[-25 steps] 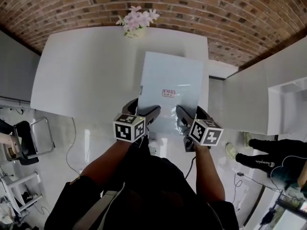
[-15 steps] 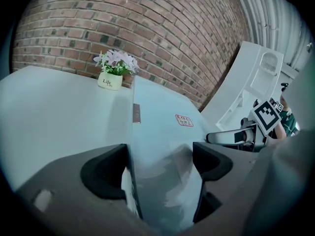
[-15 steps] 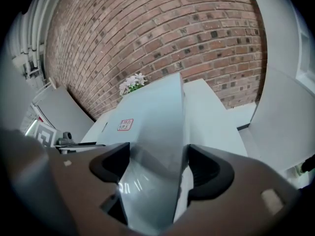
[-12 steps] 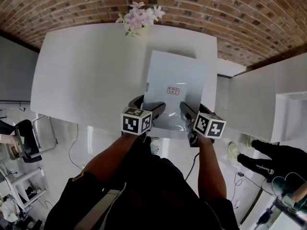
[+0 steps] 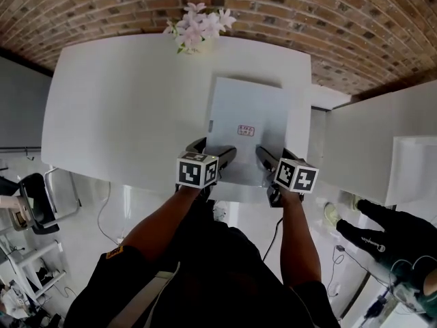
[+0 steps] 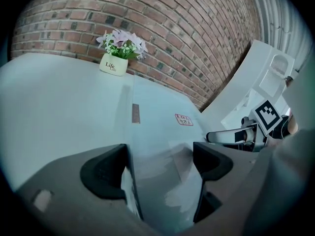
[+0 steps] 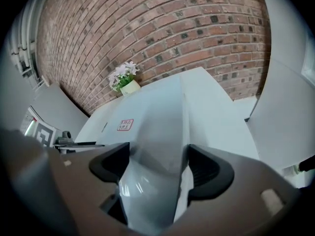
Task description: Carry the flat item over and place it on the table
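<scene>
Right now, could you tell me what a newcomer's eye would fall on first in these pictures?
First comes the pale flat panel, gripped at its near edge by the left gripper and the right gripper and reaching out over the near right part of the white table. Next is the pot of pink flowers at the table's far edge, against the brick wall.

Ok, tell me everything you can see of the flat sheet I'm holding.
The flat sheet is a pale blue-white, near-square panel, glossy as if film-wrapped, and wrinkled at its near edge. A small red-printed label sits near the middle and a dark strip by its left edge. It is about level over the right part of the white table, near edge overhanging. The left claw and right claw each grip that near edge.
</scene>
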The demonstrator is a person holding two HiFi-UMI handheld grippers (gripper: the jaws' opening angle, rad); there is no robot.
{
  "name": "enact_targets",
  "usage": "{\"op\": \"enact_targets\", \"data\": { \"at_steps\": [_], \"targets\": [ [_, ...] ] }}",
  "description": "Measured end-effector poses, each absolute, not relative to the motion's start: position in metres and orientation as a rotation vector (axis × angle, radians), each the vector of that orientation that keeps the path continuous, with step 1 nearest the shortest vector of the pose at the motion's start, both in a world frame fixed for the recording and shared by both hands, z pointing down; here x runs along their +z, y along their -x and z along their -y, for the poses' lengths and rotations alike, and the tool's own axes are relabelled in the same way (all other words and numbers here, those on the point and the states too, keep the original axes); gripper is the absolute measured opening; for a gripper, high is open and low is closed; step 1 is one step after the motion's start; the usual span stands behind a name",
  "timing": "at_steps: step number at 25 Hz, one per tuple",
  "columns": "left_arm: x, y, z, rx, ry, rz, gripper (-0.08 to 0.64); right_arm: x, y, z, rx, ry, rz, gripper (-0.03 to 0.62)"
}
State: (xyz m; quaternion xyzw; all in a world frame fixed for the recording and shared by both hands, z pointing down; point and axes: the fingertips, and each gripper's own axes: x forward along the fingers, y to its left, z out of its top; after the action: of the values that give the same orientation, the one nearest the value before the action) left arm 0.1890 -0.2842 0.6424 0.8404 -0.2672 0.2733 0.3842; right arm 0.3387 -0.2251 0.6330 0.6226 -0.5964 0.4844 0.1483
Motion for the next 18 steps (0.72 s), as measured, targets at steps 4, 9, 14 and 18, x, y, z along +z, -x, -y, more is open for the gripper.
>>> {"op": "enact_targets", "data": {
  "at_steps": [4,9,14,18],
  "targets": [
    [0.644,-0.189,0.287,0.688,-2.146,0.680,0.443,0.638,-0.339,0.226,1.413,-1.803,1.708,0.379],
    [0.641,-0.186,0.288,0.686,-2.177,0.662,0.436,0.634,-0.341,0.225,1.366,-1.826,1.717,0.374],
    [0.627,-0.170,0.289,0.669,-2.249,0.723,0.419,0.617,-0.352,0.222,1.196,-1.891,1.668,0.341],
    [0.599,-0.153,0.291,0.644,-2.334,0.832,0.345,0.589,-0.352,0.218,1.041,-1.961,1.678,0.286]
  ]
}}
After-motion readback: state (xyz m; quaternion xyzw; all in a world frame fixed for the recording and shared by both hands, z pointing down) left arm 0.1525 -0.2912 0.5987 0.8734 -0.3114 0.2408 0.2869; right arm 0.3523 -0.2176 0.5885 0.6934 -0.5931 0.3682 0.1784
